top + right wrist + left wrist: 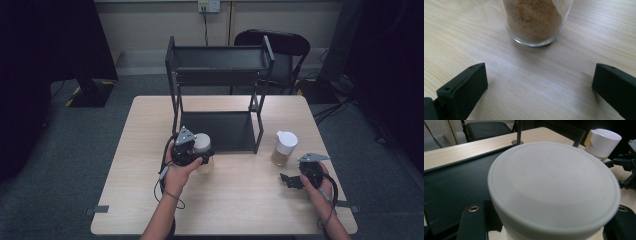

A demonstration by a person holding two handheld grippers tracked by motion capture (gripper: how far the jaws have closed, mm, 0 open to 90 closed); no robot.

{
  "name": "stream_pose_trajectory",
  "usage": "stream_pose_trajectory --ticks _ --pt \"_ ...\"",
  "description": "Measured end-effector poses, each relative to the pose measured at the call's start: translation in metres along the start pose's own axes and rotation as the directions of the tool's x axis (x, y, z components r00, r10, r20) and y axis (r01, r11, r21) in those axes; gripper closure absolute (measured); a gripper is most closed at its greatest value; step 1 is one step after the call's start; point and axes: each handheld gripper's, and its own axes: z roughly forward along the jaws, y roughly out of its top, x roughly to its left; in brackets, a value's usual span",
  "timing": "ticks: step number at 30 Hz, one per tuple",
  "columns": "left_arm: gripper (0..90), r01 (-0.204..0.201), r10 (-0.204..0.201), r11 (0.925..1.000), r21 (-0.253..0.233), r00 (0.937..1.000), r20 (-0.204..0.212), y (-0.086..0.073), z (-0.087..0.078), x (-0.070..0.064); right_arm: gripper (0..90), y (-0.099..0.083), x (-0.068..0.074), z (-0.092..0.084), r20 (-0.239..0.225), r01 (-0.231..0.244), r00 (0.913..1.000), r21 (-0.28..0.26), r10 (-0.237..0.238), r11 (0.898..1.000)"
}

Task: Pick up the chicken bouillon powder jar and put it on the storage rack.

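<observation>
Jaws of the left gripper point(200, 159) are clamped on a white-lidded jar point(203, 150), which is held at the front left corner of the black two-tier rack point(220, 90); whether the jar's base rests on the surface point(240, 200) cannot be told. From the left gripper view, the jar's broad white lid point(554, 187) is seen close up between the two black jaws, with the rack's dark lower tray point(451, 192) behind it and one of the rack's posts point(519, 131) standing at the tray's far edge.

Jaws of the right gripper point(292, 181) are spread wide and nothing is held between them. That gripper is held low over the light wooden surface, near its right front part, and is pointed toward a second jar point(284, 149). This second jar is made of clear glass, is capped with a white lid, and is partly filled with a brown powder point(534, 17). It stands upright on the surface, just to the right of the rack and a little ahead of the open jaws, not touched by them. In the right gripper view its glass base point(535, 37) is seen beyond the gap between the jaw tips.

The two jars are kept well apart, one at each side of the rack's front. A black chair point(280, 50) is seen behind the rack.
</observation>
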Motion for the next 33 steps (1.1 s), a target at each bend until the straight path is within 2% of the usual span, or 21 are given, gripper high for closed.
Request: stream_pose_trajectory --ticks 12,15,33 --pt "33.8 0.009 -0.009 0.9998 -0.018 0.9998 -0.018 0.018 0.006 0.004 0.0 0.000 0.000 0.000 0.000 0.000 1.0000 0.000 0.000 1.000" --pt "33.8 -0.009 0.009 0.9999 -0.009 0.9996 -0.025 0.025 0.007 0.004 0.0 0.000 0.000 0.000 0.000 0.000 1.0000 0.000 0.000 1.000" --pt "33.8 0.004 -0.006 0.9997 -0.023 0.9988 -0.048 0.053 0.004 0.013 0.0 0.000 0.000 0.000 0.000 0.001 1.0000 -0.001 -0.001 1.000"
